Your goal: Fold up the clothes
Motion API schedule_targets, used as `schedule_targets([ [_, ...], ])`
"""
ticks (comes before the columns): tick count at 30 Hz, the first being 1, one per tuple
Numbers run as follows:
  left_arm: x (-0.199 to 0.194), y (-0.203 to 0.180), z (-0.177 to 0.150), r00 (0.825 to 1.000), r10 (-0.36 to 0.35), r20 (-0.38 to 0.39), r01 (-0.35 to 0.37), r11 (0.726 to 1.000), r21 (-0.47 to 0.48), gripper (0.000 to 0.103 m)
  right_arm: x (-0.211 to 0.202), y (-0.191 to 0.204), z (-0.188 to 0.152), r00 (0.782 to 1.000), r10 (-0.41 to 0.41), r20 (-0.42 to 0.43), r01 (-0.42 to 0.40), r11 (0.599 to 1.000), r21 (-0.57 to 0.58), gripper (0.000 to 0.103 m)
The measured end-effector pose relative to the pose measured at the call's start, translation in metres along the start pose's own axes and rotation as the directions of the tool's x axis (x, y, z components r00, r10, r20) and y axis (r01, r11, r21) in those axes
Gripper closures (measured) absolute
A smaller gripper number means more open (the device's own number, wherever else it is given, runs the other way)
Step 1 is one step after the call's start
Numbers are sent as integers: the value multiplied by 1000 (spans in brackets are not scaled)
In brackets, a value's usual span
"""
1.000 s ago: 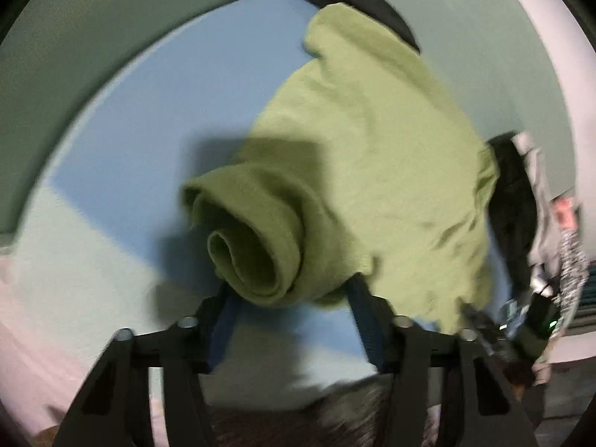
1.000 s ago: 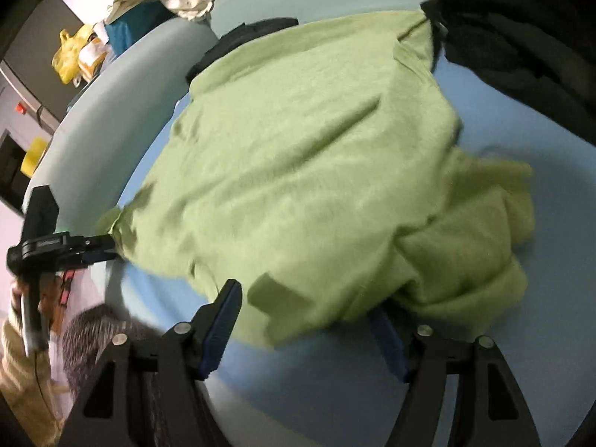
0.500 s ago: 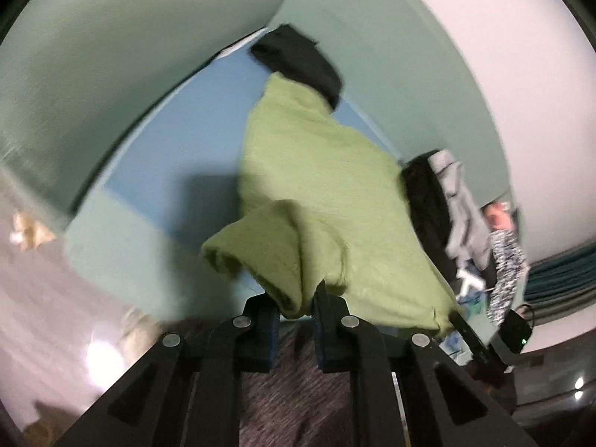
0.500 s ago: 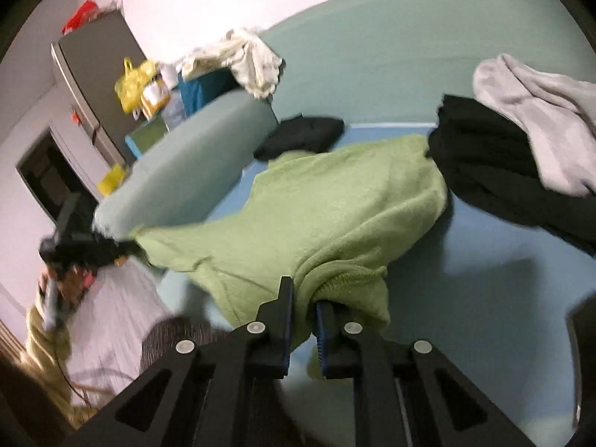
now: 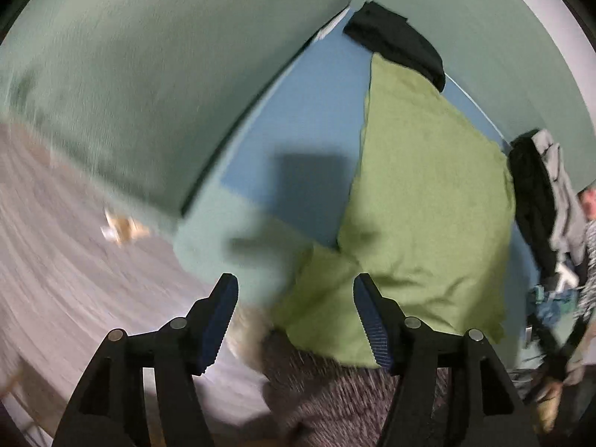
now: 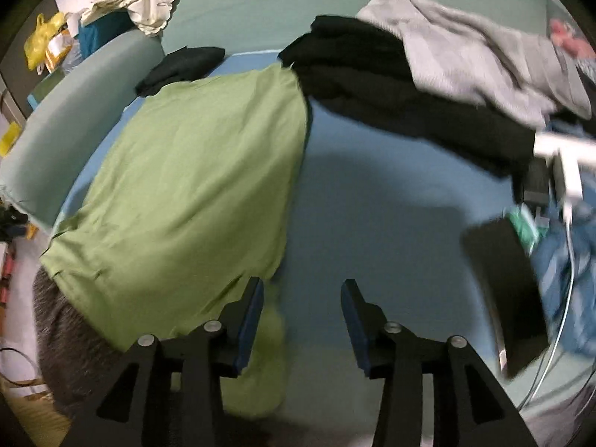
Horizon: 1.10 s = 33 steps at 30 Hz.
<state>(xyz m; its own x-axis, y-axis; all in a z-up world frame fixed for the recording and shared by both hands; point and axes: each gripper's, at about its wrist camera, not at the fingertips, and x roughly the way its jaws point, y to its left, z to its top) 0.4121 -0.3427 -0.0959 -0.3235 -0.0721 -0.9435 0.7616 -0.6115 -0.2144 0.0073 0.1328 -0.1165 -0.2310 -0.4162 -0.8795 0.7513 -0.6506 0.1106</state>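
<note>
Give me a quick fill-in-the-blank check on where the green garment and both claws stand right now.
1. The left claw has its jaws ____, gripping nothing.
2. The flat green knit garment lies on the ____-coloured sofa seat cover.
3. The pale grey sweatshirt rests on top of a ____ pile of clothing.
4. The right claw points at bare seat just to the ____ of the green garment's edge.

Missing words: open; blue; black; right
</note>
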Motion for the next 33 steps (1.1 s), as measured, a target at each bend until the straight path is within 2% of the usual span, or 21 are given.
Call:
schedule_targets([
  [2,13,-11,6,1000,18,-19,-16,998,59,38,14,1,8,1000,10,-14,-10,1000,-5,47],
  [4,36,-21,3,994,42,-96,-33,995,92,38,31,6,11,998,39,-43,-39,999,-3,47],
  [6,51,-26,-8,988,-2,-157,17,995,95,38,39,15,0,995,79,-66,-80,997,-11,47],
  [10,48,-28,-35,975,-85,-207,107,989,100,38,33,24,-35,984,151,-95,-152,988,-3,47],
  [14,36,-20,-51,974,-116,-195,127,991,46,38,27,39,-63,966,217,-140,-219,976,3,47],
  [16,52,-10,-53,972,-162,-172,155,986,-57,38,31,43,-70,952,267,-148,-263,964,47,46],
  [18,59,10,-59,962,-235,-142,205,959,-196,38,39,46,-74,937,315,-151,-303,948,99,39],
  [20,67,28,-67,944,-311,-111,261,908,-327,38,46,50,-77,920,363,-150,-341,928,151,35],
  [22,78,34,-76,909,-405,-95,337,851,-403,38,54,53,-81,900,410,-147,-378,903,202,34],
  [25,93,28,-86,860,-507,-55,425,772,-473,38,66,58,-87,868,478,-138,-429,860,277,27],
  [26,107,19,-88,855,-517,-44,435,759,-484,38,70,59,-88,859,494,-137,-439,847,300,27],
  [29,115,13,-92,856,-516,17,453,735,-505,39,75,57,-90,852,507,-130,-444,831,334,27],
  [30,118,12,-93,859,-512,27,453,732,-509,52,76,55,-91,848,515,-124,-449,823,349,28],
  [31,121,10,-93,861,-507,36,452,731,-512,60,76,51,-95,842,524,-124,-448,809,381,35],
  [33,123,7,-94,859,-509,51,462,728,-506,72,75,46,-101,824,553,-127,-456,778,433,39],
])
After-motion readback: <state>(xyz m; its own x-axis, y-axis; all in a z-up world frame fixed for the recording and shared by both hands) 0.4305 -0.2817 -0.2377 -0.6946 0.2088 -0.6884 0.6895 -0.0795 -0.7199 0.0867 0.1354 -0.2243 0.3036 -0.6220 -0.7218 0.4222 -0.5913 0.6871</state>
